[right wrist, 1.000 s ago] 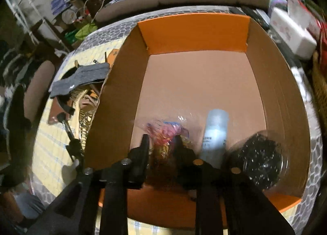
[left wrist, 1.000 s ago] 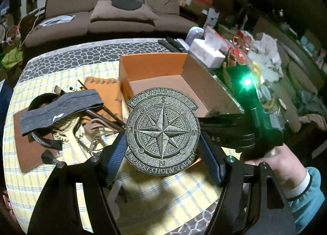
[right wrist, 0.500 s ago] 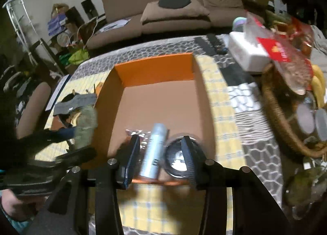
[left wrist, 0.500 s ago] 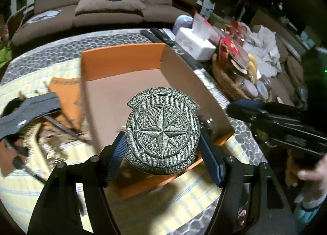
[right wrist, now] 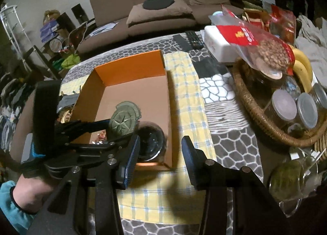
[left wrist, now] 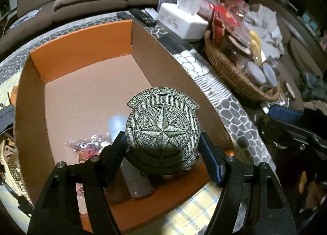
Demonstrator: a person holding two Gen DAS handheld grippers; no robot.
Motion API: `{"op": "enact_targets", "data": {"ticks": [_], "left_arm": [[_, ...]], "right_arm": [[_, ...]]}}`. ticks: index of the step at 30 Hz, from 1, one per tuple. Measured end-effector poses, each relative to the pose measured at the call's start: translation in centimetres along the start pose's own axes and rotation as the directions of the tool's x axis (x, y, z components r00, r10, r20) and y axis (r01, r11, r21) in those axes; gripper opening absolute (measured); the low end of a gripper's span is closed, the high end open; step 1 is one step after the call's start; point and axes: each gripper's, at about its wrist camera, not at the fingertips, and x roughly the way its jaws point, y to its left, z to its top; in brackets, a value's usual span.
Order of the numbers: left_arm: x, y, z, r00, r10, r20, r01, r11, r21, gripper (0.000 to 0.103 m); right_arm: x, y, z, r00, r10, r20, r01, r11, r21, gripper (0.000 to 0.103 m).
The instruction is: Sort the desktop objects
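My left gripper [left wrist: 162, 149] is shut on a round grey-green compass-rose patch [left wrist: 162, 133] and holds it above the near end of the orange cardboard box [left wrist: 81, 51]. The patch [right wrist: 124, 121] and box [right wrist: 130, 69] also show in the right wrist view. In the box lie a pale tube [left wrist: 118, 124], a clear bag of coloured bits [left wrist: 87, 147] and a round black-lidded container [right wrist: 150, 143]. My right gripper [right wrist: 160, 161] is open and empty, above the yellow checked cloth [right wrist: 184, 96] just off the box's near right corner.
A wicker basket [right wrist: 255, 108] with jars, bananas and a nut bag stands right of the box. A white tissue box [left wrist: 181, 21] and remote controls [right wrist: 193, 40] lie beyond. Loose items [left wrist: 6, 116] lie left of the box. A glass [right wrist: 292, 182] stands at near right.
My left gripper has carried the patch rightward over the box's near end. My right gripper let go of the bag inside the box, opened and pulled back to the right.
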Motion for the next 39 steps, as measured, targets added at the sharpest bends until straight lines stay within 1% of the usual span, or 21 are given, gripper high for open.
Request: {"op": "enact_targets", "data": {"ticks": [5, 11, 13, 15, 16, 19, 23, 31, 34, 37, 39], "left_arm": [[1.7, -0.9, -0.4, 0.999, 0.008, -0.035, -0.007, 1.000, 0.028, 0.068], [2.2, -2.1, -0.4, 0.999, 0.014, -0.051, -0.010, 0.997, 0.074, 0.068], [2.3, -2.3, -0.4, 0.998, 0.027, -0.058, -0.022, 0.996, 0.089, 0.070], [2.2, -2.2, -0.4, 0.998, 0.020, -0.065, -0.014, 0.996, 0.083, 0.071], [2.0, -2.1, -0.5, 0.998, 0.014, -0.066, -0.009, 0.997, 0.077, 0.073], [0.5, -1.6, -0.6, 1.000, 0.018, -0.026, -0.017, 0.998, 0.067, 0.079], [-2.3, 0.2, -1.0, 1.000, 0.012, 0.027, -0.012, 1.000, 0.021, 0.086], [-7.4, 2.3, -2.8, 0.995, 0.057, 0.079, -0.059, 0.998, 0.025, 0.092], [-8.7, 3.0, -3.6, 0.994, 0.070, 0.089, -0.071, 0.997, 0.013, 0.092], [-9.6, 3.9, -4.8, 0.992, 0.096, 0.086, -0.096, 0.995, -0.004, 0.092], [-10.1, 4.4, -5.5, 0.992, 0.096, 0.085, -0.095, 0.995, -0.019, 0.092]], "right_arm": [[0.6, -0.7, -0.4, 1.000, 0.011, -0.005, -0.011, 1.000, 0.014, 0.043], [0.8, -1.0, -0.6, 1.000, 0.010, -0.009, -0.010, 1.000, 0.025, 0.043], [0.7, -1.1, -0.7, 1.000, 0.010, -0.009, -0.010, 0.999, 0.030, 0.043], [0.7, -1.2, -0.7, 1.000, 0.009, -0.010, -0.008, 0.999, 0.035, 0.043], [0.7, -1.3, -0.7, 1.000, 0.008, -0.011, -0.008, 0.999, 0.038, 0.043], [0.5, -1.2, -0.6, 1.000, 0.005, -0.010, -0.004, 0.999, 0.042, 0.043], [0.4, -0.7, -0.5, 1.000, 0.000, -0.011, 0.000, 0.999, 0.037, 0.047], [1.0, 1.3, -0.8, 0.999, -0.006, -0.034, 0.007, 1.000, 0.023, 0.048], [1.3, 2.4, -1.1, 0.999, -0.015, -0.046, 0.015, 1.000, 0.009, 0.051], [1.6, 3.5, -1.5, 0.998, -0.018, -0.057, 0.018, 1.000, -0.005, 0.051], [1.7, 4.1, -1.7, 0.998, -0.020, -0.062, 0.019, 1.000, -0.013, 0.052]]}}
